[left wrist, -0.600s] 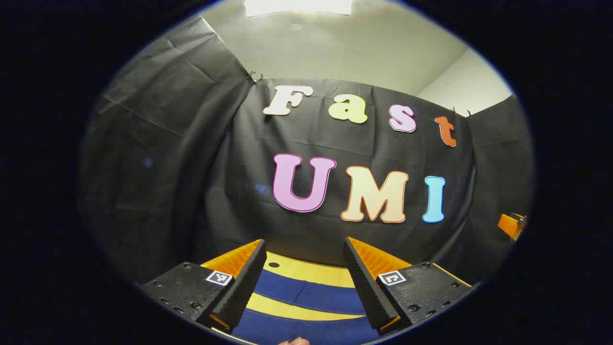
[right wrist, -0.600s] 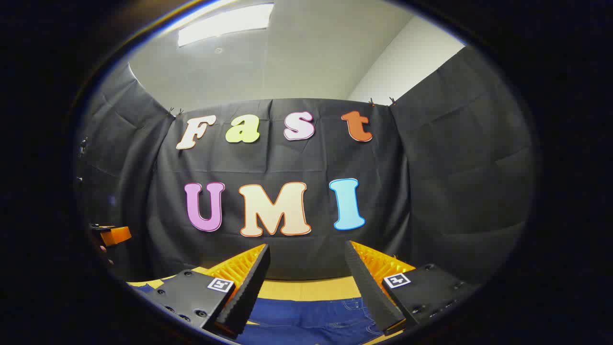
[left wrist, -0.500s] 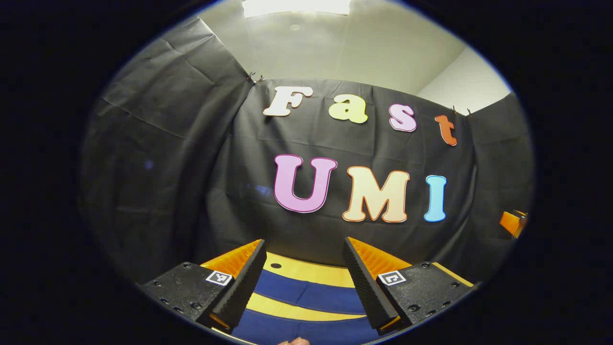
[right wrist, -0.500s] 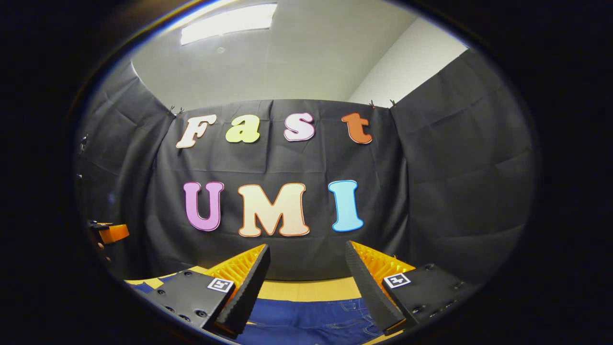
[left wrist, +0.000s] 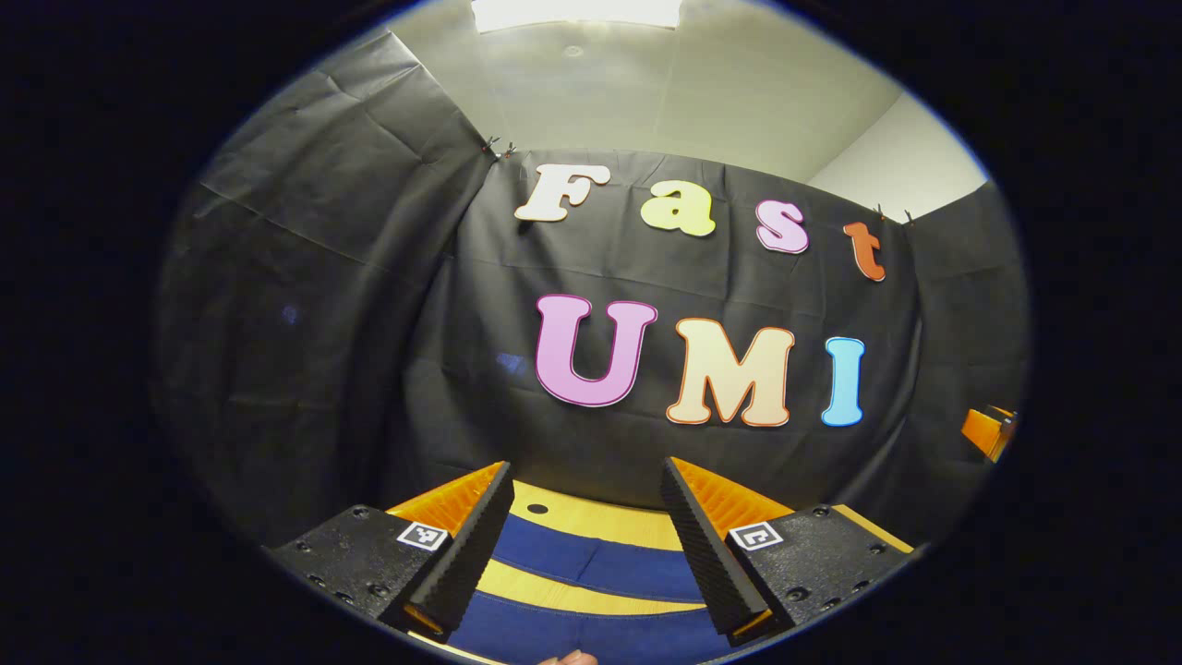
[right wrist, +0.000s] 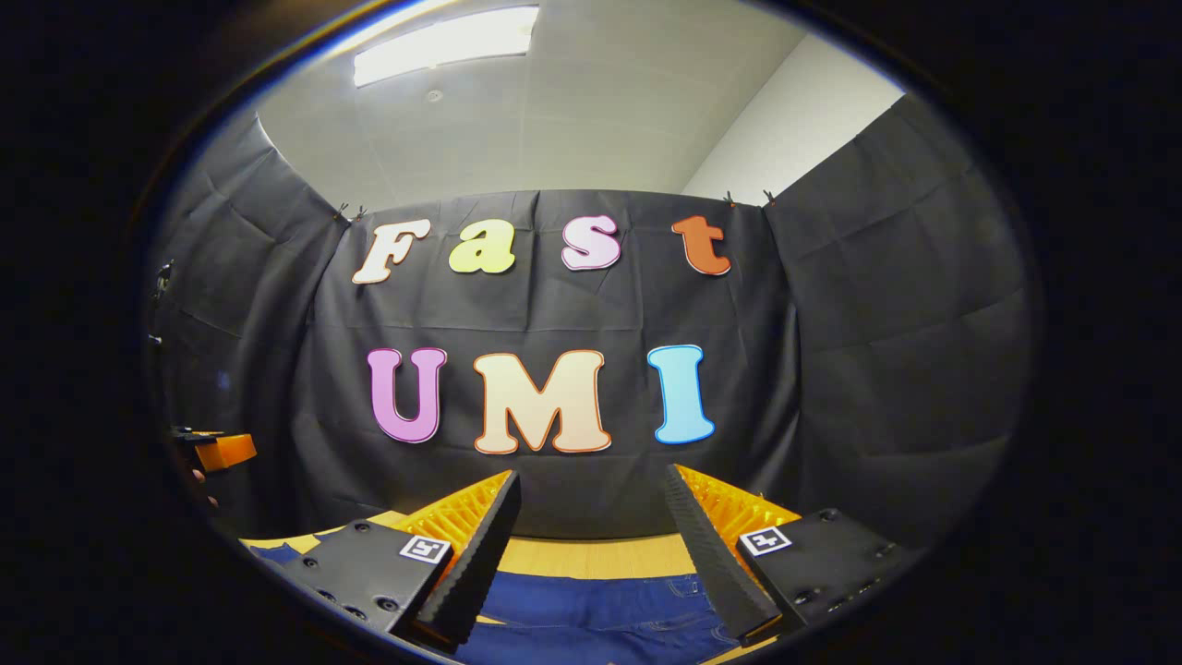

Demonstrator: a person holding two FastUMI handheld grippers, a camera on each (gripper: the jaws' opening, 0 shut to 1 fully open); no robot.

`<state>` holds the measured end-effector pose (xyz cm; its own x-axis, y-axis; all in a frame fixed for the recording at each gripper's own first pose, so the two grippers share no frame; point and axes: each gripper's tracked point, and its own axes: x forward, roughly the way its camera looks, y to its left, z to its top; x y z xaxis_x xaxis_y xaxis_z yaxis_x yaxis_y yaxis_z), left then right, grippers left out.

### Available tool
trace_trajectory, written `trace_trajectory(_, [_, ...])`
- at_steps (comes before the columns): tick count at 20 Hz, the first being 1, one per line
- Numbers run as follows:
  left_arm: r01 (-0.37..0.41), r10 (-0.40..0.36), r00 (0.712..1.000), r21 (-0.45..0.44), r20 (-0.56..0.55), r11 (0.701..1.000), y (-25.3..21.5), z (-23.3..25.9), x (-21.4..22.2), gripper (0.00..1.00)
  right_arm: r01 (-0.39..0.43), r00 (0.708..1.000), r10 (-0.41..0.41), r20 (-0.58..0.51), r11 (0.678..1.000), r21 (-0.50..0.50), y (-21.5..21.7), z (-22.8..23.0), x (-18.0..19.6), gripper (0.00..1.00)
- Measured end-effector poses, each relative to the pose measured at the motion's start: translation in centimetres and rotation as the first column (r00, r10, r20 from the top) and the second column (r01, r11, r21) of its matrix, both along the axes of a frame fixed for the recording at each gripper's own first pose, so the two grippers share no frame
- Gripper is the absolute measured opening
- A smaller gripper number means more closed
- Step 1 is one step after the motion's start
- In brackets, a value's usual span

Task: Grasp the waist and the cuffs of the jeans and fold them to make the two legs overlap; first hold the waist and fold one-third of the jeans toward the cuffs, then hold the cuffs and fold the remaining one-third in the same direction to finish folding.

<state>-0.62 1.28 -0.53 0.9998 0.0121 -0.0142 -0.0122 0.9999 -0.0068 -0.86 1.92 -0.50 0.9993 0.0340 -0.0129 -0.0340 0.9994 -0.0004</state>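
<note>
The blue jeans lie flat on the yellow table (left wrist: 596,523). In the left gripper view two blue legs run across as bands, a far one (left wrist: 591,565) and a near one (left wrist: 591,635), with a yellow strip between. My left gripper (left wrist: 586,464) hovers above them, open and holding nothing. In the right gripper view the jeans' stitched upper part (right wrist: 600,611) lies below my right gripper (right wrist: 592,473), which is also open and holding nothing. Each gripper appears small at the edge of the other's view: the right gripper (left wrist: 988,432), the left gripper (right wrist: 217,451).
Black cloth walls close the booth at the back and on both sides, just behind the table's far edge (right wrist: 600,557). A small dark hole (left wrist: 536,509) marks the tabletop near the far leg. A fingertip (left wrist: 563,658) pokes in at the bottom of the left gripper view.
Both views have drifted slightly, so the back wall sits a touch further right. Both grippers stay open and the jeans lie as before.
</note>
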Motion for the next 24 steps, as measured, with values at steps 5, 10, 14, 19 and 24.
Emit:
trace_trajectory(5, [0.07, -0.068, 0.997, 0.063, -0.028, 0.996, -0.3, -1.6, -0.3, 0.93, -0.011, 1.0, 0.011, -0.007, 1.0, 0.003, 0.7, -0.7, -0.6, 1.0])
trace_trajectory(10, [0.136, -0.119, 0.986, 0.152, -0.116, 0.979, 2.9, -5.4, -1.7, 0.93, -0.004, 1.0, 0.005, -0.03, 1.0, 0.012, 1.5, -2.7, -1.8, 0.94])
trace_trajectory(14, [0.156, -0.09, 0.97, 0.292, -0.226, 0.944, 7.3, -9.6, -2.4, 0.94, 0.001, 0.997, -0.001, -0.075, 1.0, 0.001, 2.1, -5.3, -2.7, 0.97])
trace_trajectory(19, [0.296, -0.087, 0.905, 0.471, -0.415, 0.831, 11.1, -16.3, -4.2, 0.95, 0.017, 0.995, -0.02, -0.097, 1.0, -0.026, 1.6, -6.4, -3.6, 0.97])
trace_trajectory(24, [0.443, -0.058, 0.818, 0.563, -0.572, 0.698, 13.6, -22.5, -6.8, 0.95, 0.038, 0.993, -0.045, -0.11, 0.997, -0.061, 0.4, -6.8, -3.7, 0.97])
